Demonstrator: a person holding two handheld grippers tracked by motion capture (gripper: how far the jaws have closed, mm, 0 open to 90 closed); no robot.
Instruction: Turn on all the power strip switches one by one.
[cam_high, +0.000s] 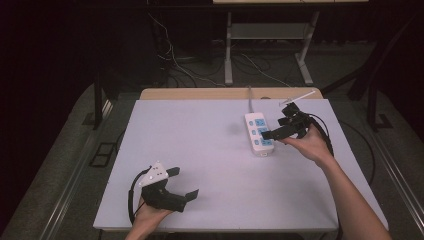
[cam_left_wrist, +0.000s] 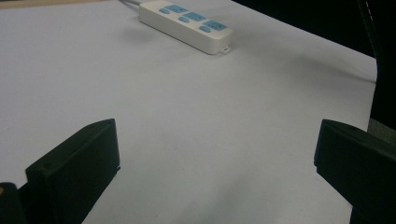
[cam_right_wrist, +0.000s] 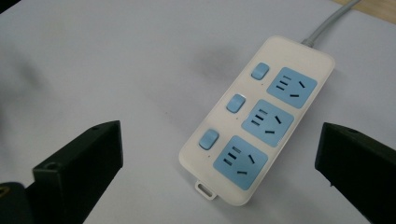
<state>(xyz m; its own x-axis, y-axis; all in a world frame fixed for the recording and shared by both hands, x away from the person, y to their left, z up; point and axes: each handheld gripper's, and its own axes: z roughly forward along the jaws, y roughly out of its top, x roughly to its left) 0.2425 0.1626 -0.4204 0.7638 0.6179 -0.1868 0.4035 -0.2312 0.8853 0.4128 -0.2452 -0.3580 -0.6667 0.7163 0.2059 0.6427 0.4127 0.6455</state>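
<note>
On the desk: a white plastic power strip with three light-blue sockets (cam_high: 259, 135) lay flat toward the far right of the pale grey desk (cam_high: 210, 165), its long side running away from the person.
Writing: no brand or lettering could be read on the strip.
Strip details: rounded oblong body; three blue rocker switches (cam_right_wrist: 235, 102) sat in a row beside the sockets; a small hanging tab (cam_right_wrist: 205, 190) stuck out from the near end; a grey cord (cam_right_wrist: 327, 21) left the far end.
Right claw (cam_high: 274, 134): spread wide and holding nothing, hovering just over the strip's near end, with the strip lying between its black blocky jaws in the right gripper view.
Left claw (cam_high: 182, 182): spread apart and holding nothing, near the desk's front left edge, well apart from the strip.
Surroundings: loose cables (cam_high: 172, 60) and white metal frame legs (cam_high: 228, 47) stood on the dark floor beyond the desk.
</note>
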